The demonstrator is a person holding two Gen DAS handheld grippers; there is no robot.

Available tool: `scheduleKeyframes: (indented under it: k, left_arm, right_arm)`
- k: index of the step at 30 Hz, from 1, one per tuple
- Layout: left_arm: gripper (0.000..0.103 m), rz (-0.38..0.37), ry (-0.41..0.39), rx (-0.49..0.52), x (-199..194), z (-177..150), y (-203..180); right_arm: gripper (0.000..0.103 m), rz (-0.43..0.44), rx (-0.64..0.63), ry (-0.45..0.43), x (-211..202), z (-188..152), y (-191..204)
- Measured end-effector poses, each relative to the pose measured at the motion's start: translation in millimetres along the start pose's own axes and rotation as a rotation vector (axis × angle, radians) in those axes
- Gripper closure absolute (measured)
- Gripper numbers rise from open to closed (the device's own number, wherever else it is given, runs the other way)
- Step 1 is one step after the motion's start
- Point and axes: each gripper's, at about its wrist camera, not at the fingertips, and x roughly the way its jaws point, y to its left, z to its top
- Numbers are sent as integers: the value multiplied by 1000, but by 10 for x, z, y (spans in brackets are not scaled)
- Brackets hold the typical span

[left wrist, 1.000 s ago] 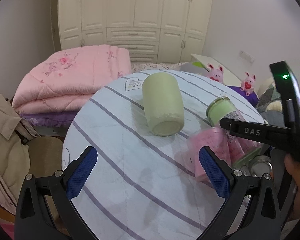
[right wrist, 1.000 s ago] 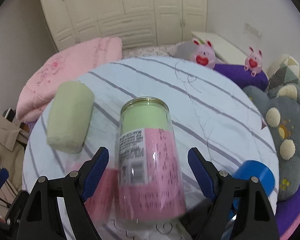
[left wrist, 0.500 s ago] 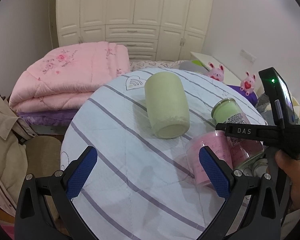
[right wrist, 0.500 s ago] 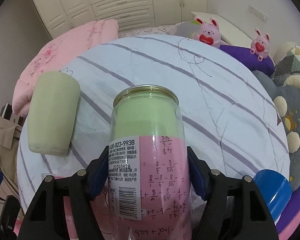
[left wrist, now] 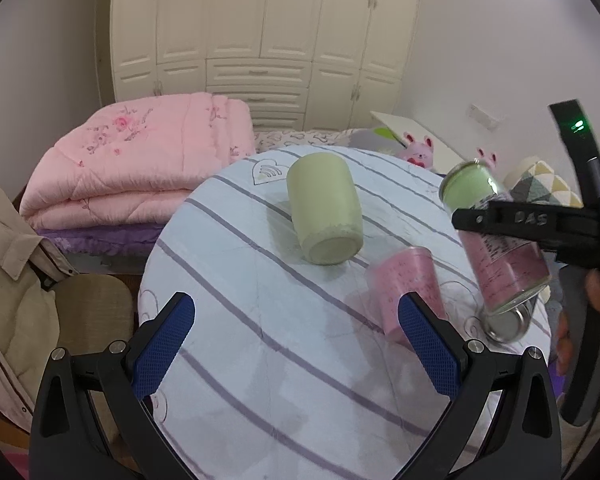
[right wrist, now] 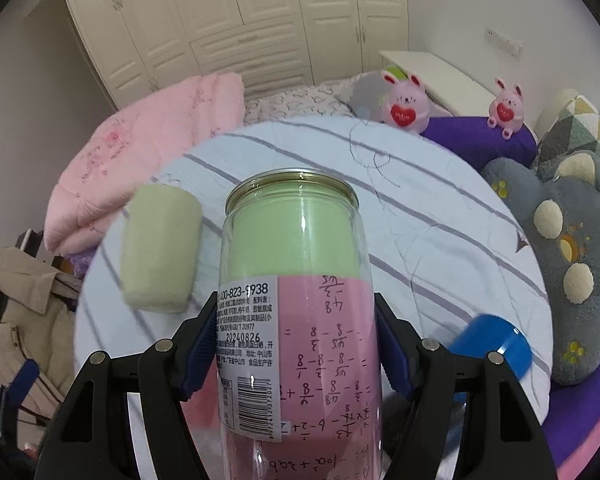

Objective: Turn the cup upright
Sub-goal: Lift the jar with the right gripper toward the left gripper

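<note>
Moved: the clear cup (right wrist: 300, 300), lying loose between spread fingers a second ago, is now clamped by the right gripper (right wrist: 300, 336) and lifted off the table (left wrist: 260, 360), tilted.
Meaning: the flip looks underway.
Left gripper (left wrist: 296, 344): jaws apart, empty.
Unchanged: green cup (left wrist: 324, 208) lies sideways.

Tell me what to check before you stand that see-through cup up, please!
1. Right gripper shut on the clear cup: ok.
2. Cup upright: not ok, it is tilted in the left view.
3. Cup lifted off the table: cannot tell.
4. Landing spot free: not ok, a pink cup and a metal lid lie right beside it.
5. Left gripper out of the way: ok, open, touching nothing.
6. Green cup apart from the move: ok, lying on its side farther back.
</note>
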Motion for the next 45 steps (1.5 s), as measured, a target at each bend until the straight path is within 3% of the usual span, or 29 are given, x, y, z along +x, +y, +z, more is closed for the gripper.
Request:
scheduleKeyframes:
  k: [7, 10, 14, 17, 20, 31, 33, 45]
  left_arm:
    - [0, -66, 27, -18, -180, -143, 36]
    - [0, -70, 53, 26, -218, -232, 5]
    - [0, -137, 98, 84, -269, -383, -57]
    - [0, -121, 123, 137, -299, -499, -125]
    - [0, -124, 146, 128, -309, -583, -112]
    - [0, -110, 192, 101, -276, -683, -152]
    - [0, -109, 193, 104, -279, -675, -190]
    - [0, -142, 215, 137, -164, -618, -689]
  right_arm:
    - [32, 83, -11, -33, -365, -289, 150]
    - [32, 105, 4, -31, -419, -509, 182]
    - [32, 129, 55, -17, -387, -769, 153]
    - [32, 150, 86, 1, -368, -956, 161]
    - [32, 166, 99, 20, -328, -1091, 201]
    - [30, 224, 131, 82, -16, -1223, 170]
    - [21, 266, 147, 84, 15, -1213, 148]
    - [21, 318, 134, -43, -319, -1211, -211]
